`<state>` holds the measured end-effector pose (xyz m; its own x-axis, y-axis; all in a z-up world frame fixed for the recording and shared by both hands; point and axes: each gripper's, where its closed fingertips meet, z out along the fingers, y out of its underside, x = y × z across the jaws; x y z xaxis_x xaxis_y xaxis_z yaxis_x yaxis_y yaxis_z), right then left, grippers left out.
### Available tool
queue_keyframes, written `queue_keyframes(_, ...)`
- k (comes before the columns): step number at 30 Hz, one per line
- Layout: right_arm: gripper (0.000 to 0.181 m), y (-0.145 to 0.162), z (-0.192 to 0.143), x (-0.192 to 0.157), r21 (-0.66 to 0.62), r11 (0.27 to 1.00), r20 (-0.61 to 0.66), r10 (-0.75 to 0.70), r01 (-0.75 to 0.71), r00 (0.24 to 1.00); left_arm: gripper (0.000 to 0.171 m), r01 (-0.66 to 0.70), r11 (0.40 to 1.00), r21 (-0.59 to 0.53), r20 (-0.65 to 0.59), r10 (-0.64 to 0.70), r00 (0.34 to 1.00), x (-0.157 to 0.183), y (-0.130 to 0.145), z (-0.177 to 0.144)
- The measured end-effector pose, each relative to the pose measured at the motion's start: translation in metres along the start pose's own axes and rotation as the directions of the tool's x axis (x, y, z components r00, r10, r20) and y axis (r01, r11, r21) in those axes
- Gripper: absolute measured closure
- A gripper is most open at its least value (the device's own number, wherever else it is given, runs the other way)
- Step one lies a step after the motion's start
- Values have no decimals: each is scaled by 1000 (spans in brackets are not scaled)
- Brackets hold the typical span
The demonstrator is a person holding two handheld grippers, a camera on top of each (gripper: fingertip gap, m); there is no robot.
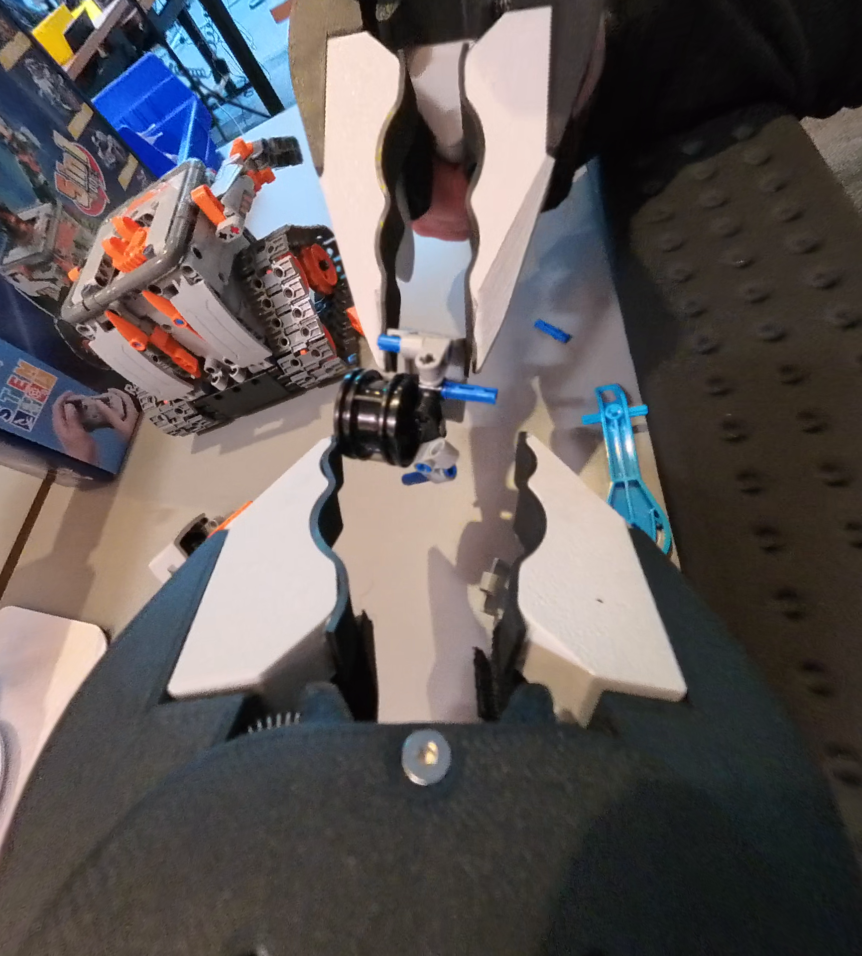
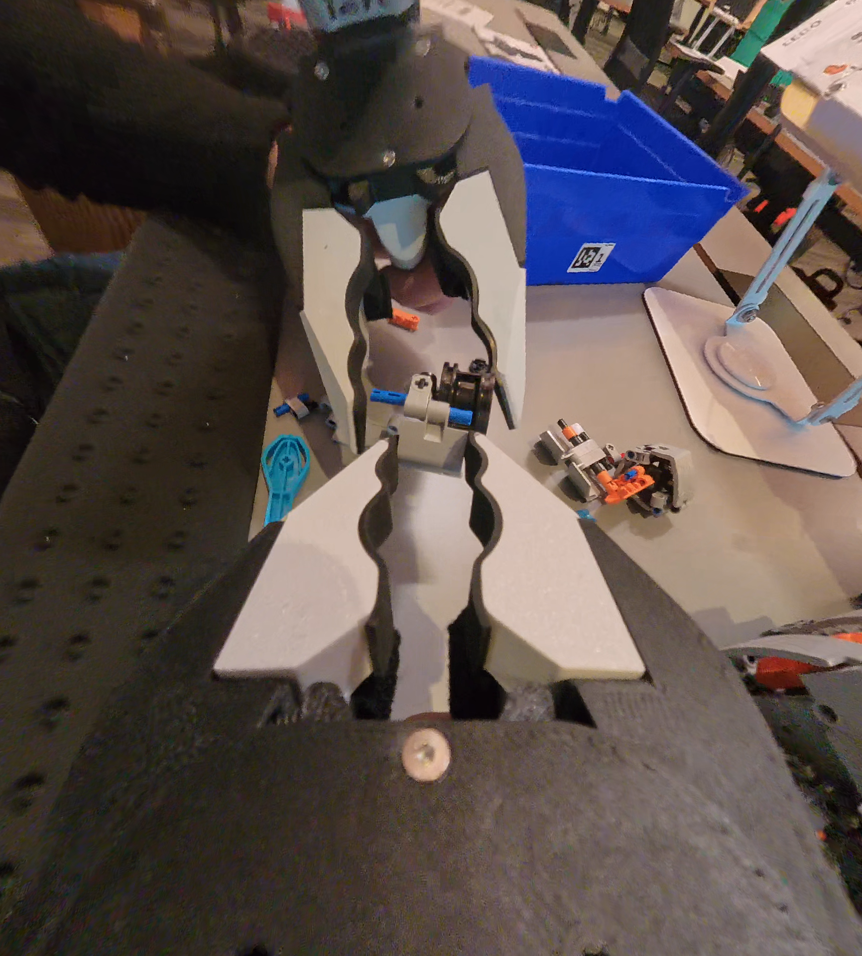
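Note:
A small build, a black wheel hub [image 1: 377, 421] joined to grey connectors [image 1: 431, 357] with blue pins [image 1: 470, 393], hangs above the table. My right gripper [image 2: 431, 447] is shut on the grey block [image 2: 431, 445] at its near end; in the left wrist view it [image 1: 428, 362] comes in from the top. My left gripper [image 1: 423, 455] is open. Its fingertips flank the hub [image 2: 462, 390], and in the right wrist view one finger pad [image 2: 496, 383] sits right beside the hub. I cannot tell whether they touch.
A tracked grey-and-orange model [image 1: 201, 310] and printed boxes [image 1: 15, 207] stand at the left. A blue bin [image 2: 599, 176], a white stand base [image 2: 754, 372] and a small grey-orange sub-assembly [image 2: 620, 471] are nearby. A turquoise tool [image 1: 630, 476] lies by the black perforated mat [image 1: 780, 414]. Less than 4 cm separates the two grippers' tips.

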<state>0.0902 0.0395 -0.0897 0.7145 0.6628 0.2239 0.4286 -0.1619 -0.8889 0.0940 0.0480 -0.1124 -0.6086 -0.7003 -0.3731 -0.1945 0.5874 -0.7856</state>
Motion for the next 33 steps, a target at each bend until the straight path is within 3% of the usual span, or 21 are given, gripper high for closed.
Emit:
queue_keyframes(2, 157, -1, 0, 1, 13, 999, 11, 30, -30, 999, 108, 4, 1000, 16, 15, -4, 1000, -2, -3, -1)
queue_keyframes(5, 158, 1, 5, -3, 2, 999, 31, 41, -41, 999, 129, -7, 1000, 26, 42, 6, 999, -6, -5, -3)
queue_keyframes(10, 158, -5, 8, -6, 17, 1000, 30, 20, -20, 999, 129, -30, 1000, -4, 45, 31, 999, -4, 0, 3)
queue_keyframes(17, 158, -5, 11, -3, -28, 997, -63, -78, 76, 995, 134, -66, 998, -4, 80, 66, 995, -9, 2, 2)
queue_keyframes(22, 156, -24, -2, 10, 91, 996, -116, -11, 22, 993, 134, 126, 984, 128, 30, -131, 991, -19, -12, -6)
queue_keyframes(25, 149, -31, -11, 16, 135, 990, -152, -7, 27, 988, 134, 315, 922, 226, -99, -300, 949, -23, -21, -15)
queue_keyframes(30, 130, -31, -7, 16, 49, 979, -262, -177, 196, 949, 134, 574, 774, 268, -390, -458, 799, -16, -34, -23)
queue_keyframes(33, 108, -31, 1, 13, -47, 942, -323, -330, 333, 887, 134, 640, 728, 245, -457, -496, 738, -15, -36, -24)
